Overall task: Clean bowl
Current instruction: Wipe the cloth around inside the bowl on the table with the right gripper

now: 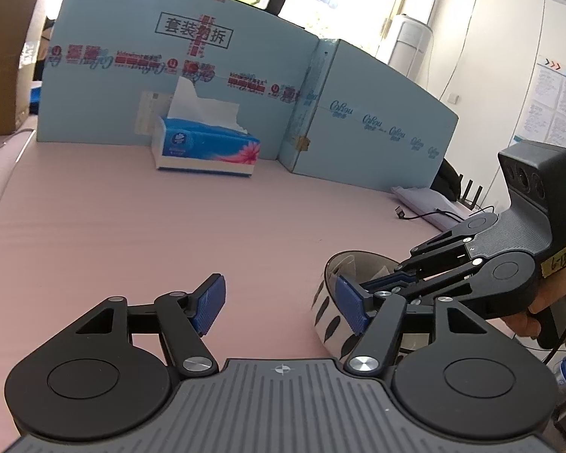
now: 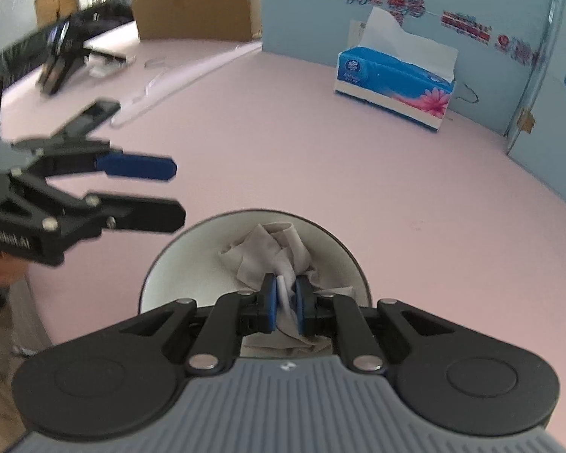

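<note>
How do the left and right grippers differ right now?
The left gripper is open with nothing between its fingers; the right gripper is shut on a crumpled tissue. The left sits beside the bowl; the right reaches down into it. Both have black linkages and blue pads.

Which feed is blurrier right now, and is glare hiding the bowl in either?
Right wrist view: left claw smeared by motion blur; bowl and tissue sharp enough. Left wrist view: crisp, windows blown out up top, no glare on the bowl; fisheye bends the blue board.
</note>
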A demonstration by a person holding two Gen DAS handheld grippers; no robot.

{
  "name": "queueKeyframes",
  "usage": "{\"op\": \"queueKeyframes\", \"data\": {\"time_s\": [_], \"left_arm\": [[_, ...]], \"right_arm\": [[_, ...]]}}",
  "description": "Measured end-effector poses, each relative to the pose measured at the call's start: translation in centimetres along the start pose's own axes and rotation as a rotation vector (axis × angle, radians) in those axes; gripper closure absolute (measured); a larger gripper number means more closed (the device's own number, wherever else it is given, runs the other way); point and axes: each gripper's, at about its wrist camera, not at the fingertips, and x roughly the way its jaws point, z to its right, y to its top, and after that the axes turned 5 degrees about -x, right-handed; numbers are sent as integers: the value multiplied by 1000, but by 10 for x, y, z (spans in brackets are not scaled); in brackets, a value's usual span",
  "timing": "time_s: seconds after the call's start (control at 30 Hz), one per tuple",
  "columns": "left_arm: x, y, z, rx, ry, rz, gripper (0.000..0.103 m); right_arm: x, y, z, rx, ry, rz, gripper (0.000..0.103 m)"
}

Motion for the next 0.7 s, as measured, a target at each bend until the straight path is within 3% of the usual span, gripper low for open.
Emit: {"op": "queueKeyframes", "data": {"time_s": [0.13,0.27,0.7], "left_arm": [[3,-1,0,2,17,-11,31],[4,-2,0,9,29,-20,31],[8,-3,0,19,49,-33,31]], "right_arm": [[-3,-2,6,110,60,85,91],[-2,-3,6,151,89,115,91],[1,-1,7,161,190,106,91]]}}
